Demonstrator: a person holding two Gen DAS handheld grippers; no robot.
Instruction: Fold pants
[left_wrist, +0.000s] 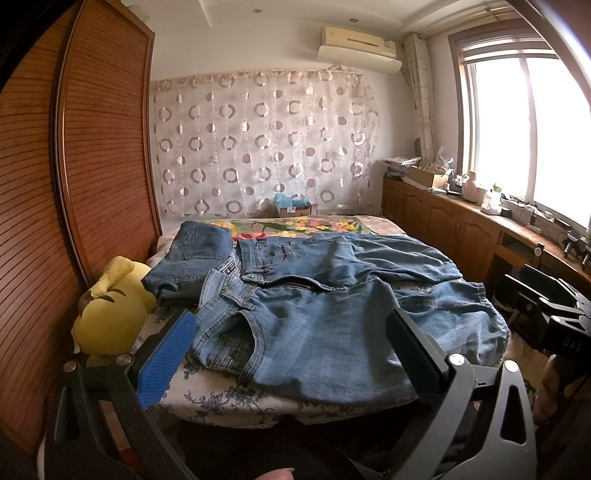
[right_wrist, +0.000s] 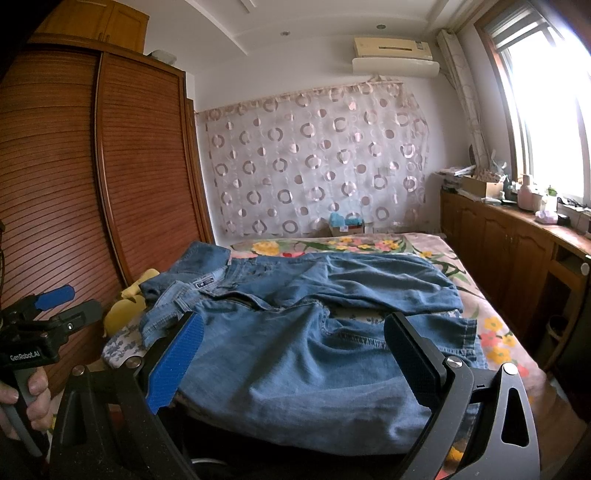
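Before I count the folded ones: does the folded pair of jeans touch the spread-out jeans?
Touching. In the left wrist view, the spread-out jeans have their waistband corner lying over the edge of the folded jeans.

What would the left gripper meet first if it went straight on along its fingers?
Most likely the spread jeans on the bed: the open left gripper frames their near leg, holding nothing. Depth is unclear, so it might skim above them.
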